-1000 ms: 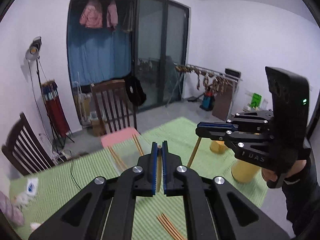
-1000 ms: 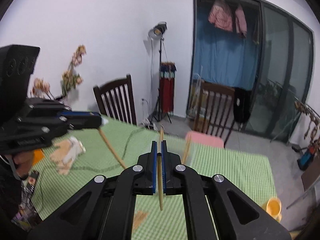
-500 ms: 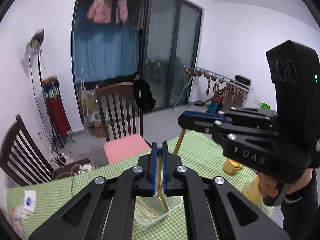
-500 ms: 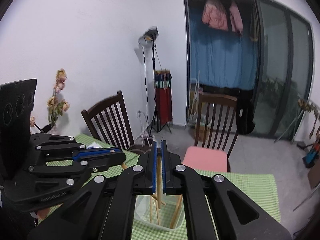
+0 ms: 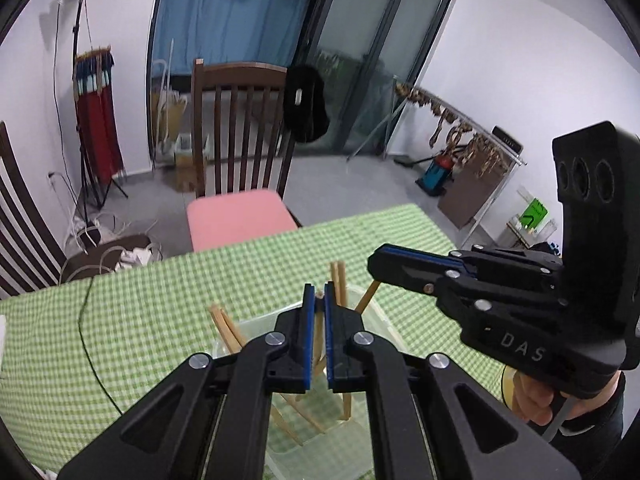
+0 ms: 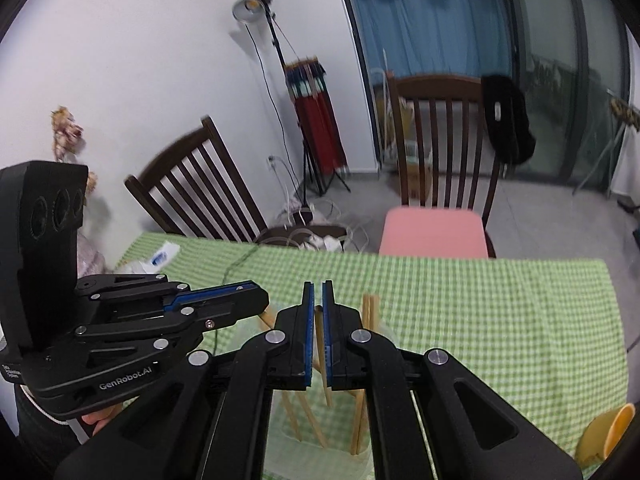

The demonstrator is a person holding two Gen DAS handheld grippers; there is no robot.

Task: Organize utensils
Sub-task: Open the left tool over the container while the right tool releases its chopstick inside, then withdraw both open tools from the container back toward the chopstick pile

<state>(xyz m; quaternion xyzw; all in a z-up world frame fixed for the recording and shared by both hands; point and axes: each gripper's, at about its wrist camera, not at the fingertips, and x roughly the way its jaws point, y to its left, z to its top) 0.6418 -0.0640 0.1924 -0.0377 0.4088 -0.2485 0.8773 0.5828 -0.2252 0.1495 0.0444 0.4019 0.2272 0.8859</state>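
Observation:
My left gripper is shut on a wooden chopstick that runs down between its blue pads. My right gripper is shut on another chopstick. Both hang side by side just above a clear plastic container on the green checked tablecloth. Several chopsticks lean inside the container. The held sticks' lower ends reach down into it. In the left wrist view the right gripper shows from the side; in the right wrist view the left gripper does.
A chair with a pink cushion stands at the table's far edge, and a dark slatted chair at the left end. A black cable crosses the cloth. Yellow cups sit at the near right.
Both grippers came down and forward together, each with its chopstick. They were high over loose chopsticks on the table and now hang over the clear container.

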